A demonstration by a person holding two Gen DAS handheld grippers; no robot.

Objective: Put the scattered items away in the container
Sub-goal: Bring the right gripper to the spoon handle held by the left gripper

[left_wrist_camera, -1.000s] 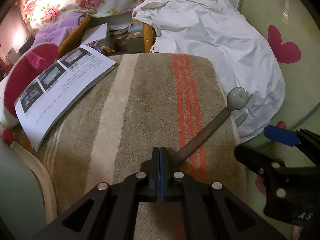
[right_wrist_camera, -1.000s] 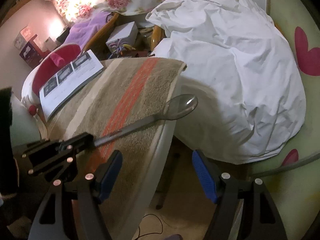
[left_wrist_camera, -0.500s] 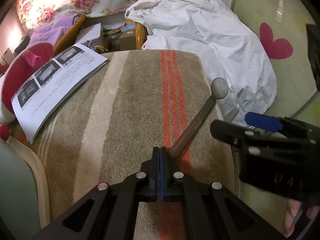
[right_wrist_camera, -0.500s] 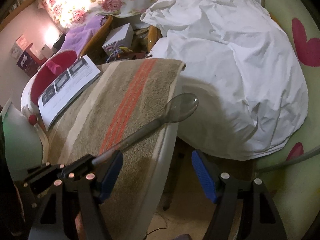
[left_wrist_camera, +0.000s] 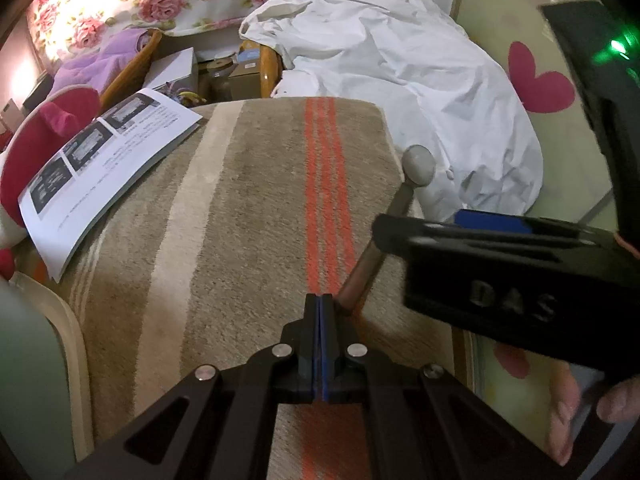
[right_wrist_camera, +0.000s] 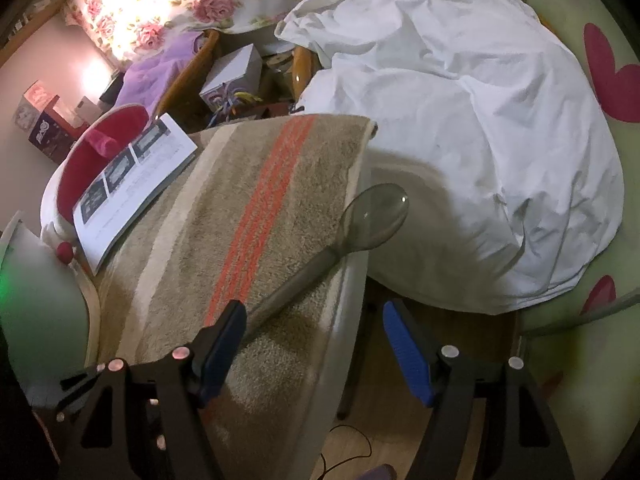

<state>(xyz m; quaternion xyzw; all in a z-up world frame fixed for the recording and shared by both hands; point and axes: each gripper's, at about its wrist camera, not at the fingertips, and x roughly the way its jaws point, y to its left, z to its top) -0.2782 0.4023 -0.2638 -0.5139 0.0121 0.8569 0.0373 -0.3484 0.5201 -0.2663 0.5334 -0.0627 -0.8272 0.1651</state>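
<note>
Two claws: left claw [left_wrist_camera: 319,320] closed beside spoon [right_wrist_camera: 320,258]; right claw [right_wrist_camera: 312,340] open around its handle.

Spoon [right_wrist_camera: 352,236] on towel's [right_wrist_camera: 248,216] right edge — booklet [right_wrist_camera: 132,184] at its far-left corner

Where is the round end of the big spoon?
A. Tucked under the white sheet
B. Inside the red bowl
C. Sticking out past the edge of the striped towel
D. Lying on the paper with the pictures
C: the spoon has its round end hanging past the edge of the striped towel, with only its handle lying on the towel.
</note>
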